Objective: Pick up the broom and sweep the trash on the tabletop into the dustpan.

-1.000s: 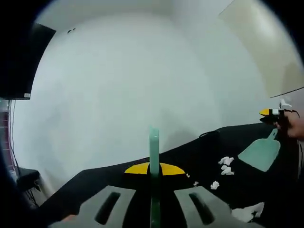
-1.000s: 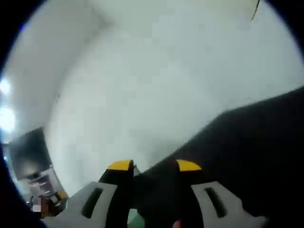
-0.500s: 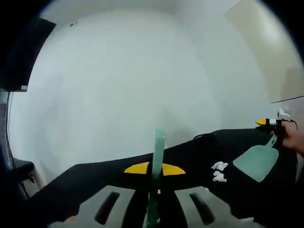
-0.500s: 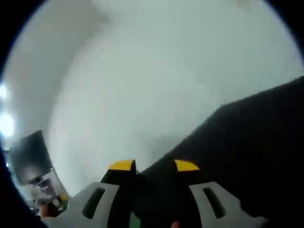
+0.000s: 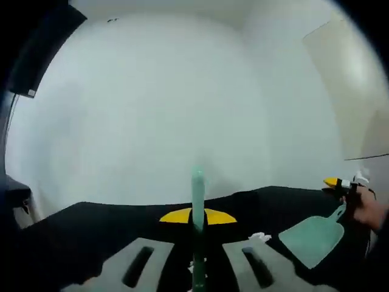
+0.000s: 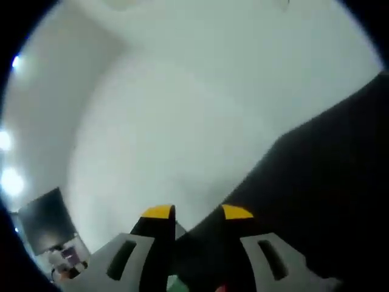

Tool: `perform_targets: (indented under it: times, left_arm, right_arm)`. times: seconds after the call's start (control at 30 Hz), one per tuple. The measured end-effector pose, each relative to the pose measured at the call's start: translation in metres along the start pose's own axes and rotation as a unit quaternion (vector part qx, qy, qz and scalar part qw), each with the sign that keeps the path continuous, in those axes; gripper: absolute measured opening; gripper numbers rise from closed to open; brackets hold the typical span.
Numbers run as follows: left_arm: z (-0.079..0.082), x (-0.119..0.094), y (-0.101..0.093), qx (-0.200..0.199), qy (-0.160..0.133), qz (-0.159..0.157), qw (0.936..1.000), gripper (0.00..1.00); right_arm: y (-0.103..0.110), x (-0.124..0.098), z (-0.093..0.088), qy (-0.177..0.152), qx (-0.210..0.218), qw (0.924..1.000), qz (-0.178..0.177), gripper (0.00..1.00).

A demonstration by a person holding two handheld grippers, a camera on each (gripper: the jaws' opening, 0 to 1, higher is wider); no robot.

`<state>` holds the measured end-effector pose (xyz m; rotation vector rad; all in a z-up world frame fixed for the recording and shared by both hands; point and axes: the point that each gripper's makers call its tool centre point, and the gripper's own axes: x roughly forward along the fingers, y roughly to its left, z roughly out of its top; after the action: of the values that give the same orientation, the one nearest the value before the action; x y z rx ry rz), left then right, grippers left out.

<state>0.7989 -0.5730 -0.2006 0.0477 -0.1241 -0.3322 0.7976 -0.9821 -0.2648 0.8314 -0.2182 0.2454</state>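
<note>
Lower now in the left gripper view sits the dustpan (image 5: 311,239), nearer that picture's bottom right than a second ago, and of the several white scraps seen then, one scrap of trash (image 5: 260,236) shows, just beside the pan on the black tabletop (image 5: 121,220). One broom: its pale green handle (image 5: 197,225) stands clamped between the left gripper's (image 5: 197,216) jaws, brush end out of sight. One dustpan, held by its handle in the right gripper (image 5: 336,184) near the tabletop's far right edge, a hand (image 5: 369,210) behind it. In the right gripper view the right gripper (image 6: 196,212) shows yellow tips slightly apart; a sliver of green sits low between them, too blurred to read clearly.
</note>
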Motion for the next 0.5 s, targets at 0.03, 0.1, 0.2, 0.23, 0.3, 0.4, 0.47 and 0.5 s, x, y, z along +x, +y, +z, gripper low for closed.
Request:
perform_targets:
  times: [0.03,0.1,0.2,0.23,0.3,0.4,0.47,0.5]
  left_arm:
    - [0.008,0.001,-0.008,-0.008,-0.015,-0.012,0.9998,0.04]
    - [0.024,0.001,-0.019,-0.021,-0.039,-0.036,0.9984,0.04]
    - [0.047,-0.001,-0.017,0.008,-0.062,-0.033,0.9975,0.04]
    - [0.053,-0.001,-0.012,0.014,-0.069,-0.026,0.9972,0.04]
    - [0.064,0.000,0.001,0.041,-0.078,-0.016,0.9960,0.04]
    - [0.063,0.013,0.030,0.119,-0.072,0.019,0.9901,0.04]
    - [0.036,0.033,0.056,0.151,-0.032,0.044,0.9870,0.04]
    - [0.030,0.039,0.060,0.149,-0.028,0.042,0.9875,0.04]
  right_arm:
    - [0.000,0.000,0.000,0.000,0.002,1.0000,0.001,0.30]
    - [0.001,-0.001,0.000,-0.001,0.002,1.0000,0.002,0.30]
    - [0.001,0.000,-0.001,0.002,0.003,1.0000,0.003,0.30]
    - [0.002,0.000,-0.001,0.003,0.003,1.0000,0.004,0.30]
    - [0.002,0.000,-0.001,0.003,0.004,1.0000,0.005,0.30]
    - [0.002,0.000,-0.001,0.001,0.008,0.9999,0.007,0.30]
    - [0.002,0.001,-0.001,0.000,0.011,0.9999,0.009,0.30]
    - [0.002,0.001,-0.001,0.000,0.012,0.9999,0.009,0.30]
